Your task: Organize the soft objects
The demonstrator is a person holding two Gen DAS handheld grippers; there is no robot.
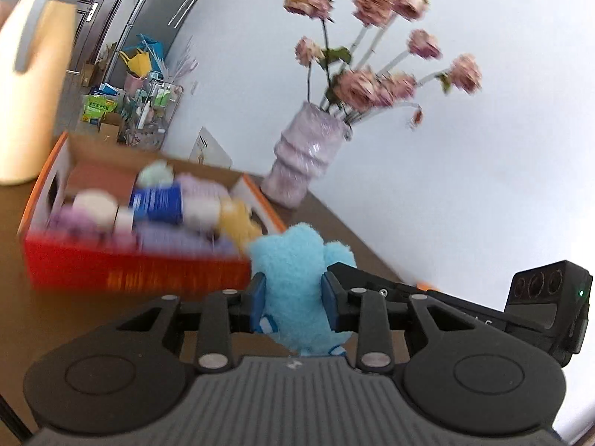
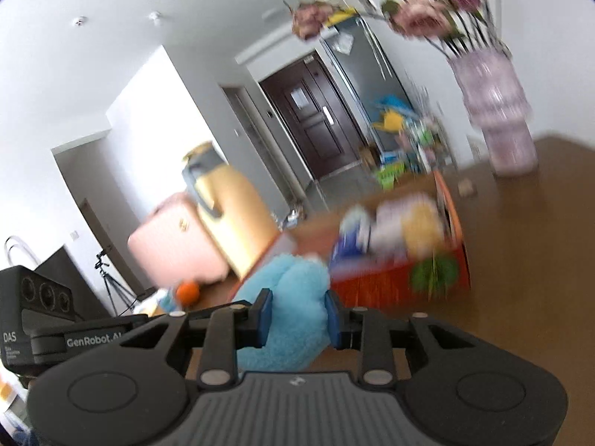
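The light-blue plush toy [image 1: 297,278] is held by both grippers at once, off the brown surface [image 1: 349,238] and just in front of the near corner of the red-orange box [image 1: 137,269]. The left gripper [image 1: 293,297] has its blue-padded fingers [image 1: 259,293] clamped on the plush, the fabric bulging out above and below the pads. In the right wrist view, the right gripper [image 2: 297,316] is likewise clamped on the same plush [image 2: 286,297], with its fingers [image 2: 264,316] pressing into the pile on both sides.

The box is open-topped and holds several other soft items [image 1: 167,204] in purple, white, blue and yellow; blur prevents identifying them individually. Beyond the box, a pale ribbed vase [image 1: 305,160] with pink flowers [image 1: 372,74] stands on the surface near the white wall. A cream-coloured jug [image 1: 29,85] with a grey handle stands to the left of the box.
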